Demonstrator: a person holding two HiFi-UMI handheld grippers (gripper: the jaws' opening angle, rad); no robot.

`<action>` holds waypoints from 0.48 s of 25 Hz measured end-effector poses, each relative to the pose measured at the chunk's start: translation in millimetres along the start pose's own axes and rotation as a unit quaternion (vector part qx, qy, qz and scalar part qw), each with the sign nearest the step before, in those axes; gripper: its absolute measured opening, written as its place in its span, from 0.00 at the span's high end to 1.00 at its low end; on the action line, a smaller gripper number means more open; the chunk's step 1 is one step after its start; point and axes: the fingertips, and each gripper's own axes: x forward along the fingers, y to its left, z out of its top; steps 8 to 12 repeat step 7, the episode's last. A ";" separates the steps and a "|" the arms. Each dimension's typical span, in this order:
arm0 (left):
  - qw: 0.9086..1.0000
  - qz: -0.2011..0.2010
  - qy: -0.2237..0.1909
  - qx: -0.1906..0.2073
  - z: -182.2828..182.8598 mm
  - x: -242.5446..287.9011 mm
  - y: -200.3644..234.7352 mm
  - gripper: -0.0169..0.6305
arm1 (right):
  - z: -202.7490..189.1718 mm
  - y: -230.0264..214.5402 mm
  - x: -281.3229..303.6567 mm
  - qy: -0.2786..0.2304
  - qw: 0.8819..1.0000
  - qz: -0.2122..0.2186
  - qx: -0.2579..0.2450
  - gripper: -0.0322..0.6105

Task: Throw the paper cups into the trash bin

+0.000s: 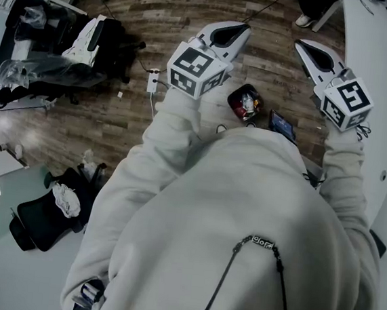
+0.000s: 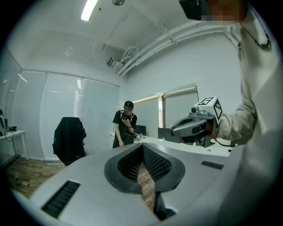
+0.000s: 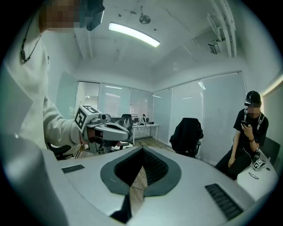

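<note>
**Both tongs pinched shut, nothing in them**

Closest up, a pale grey hoodie (image 1: 242,210) fills most of the head view, with its sleeves stretched out over a brown plank floor (image 1: 115,116). Both the left tongs (image 1: 241,29) and right tongs (image 1: 302,47) taper to a closed point, well apart from each other. A small dark object with red and white on it (image 1: 245,101) sits on the floor between them. A white curved surface (image 1: 372,66) runs along the right.

Left gripper view: jaws together and empty, and a person in black clothes and cap (image 2: 125,126) stands further off.

Right gripper view: same deal, pinched shut and empty.

Can't tell where the paper cups or trash bin are.
</note>
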 end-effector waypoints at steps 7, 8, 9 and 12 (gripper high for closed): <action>1.000 0.008 -0.007 -0.005 4.3 -0.5 6.8 0.98 | 2.3 -2.5 3.1 0.006 1.000 0.000 -0.008 0.92; 1.000 0.008 -0.007 -0.005 4.3 -0.5 6.8 0.98 | 2.3 -2.5 3.1 0.006 1.000 0.000 -0.008 0.92; 1.000 0.008 -0.007 -0.005 4.3 -0.5 6.8 0.98 | 2.3 -2.5 3.1 0.006 1.000 0.000 -0.008 0.92; 1.000 0.008 -0.007 -0.005 4.3 -0.5 6.8 0.98 | 2.3 -2.5 3.1 0.006 1.000 0.000 -0.008 0.92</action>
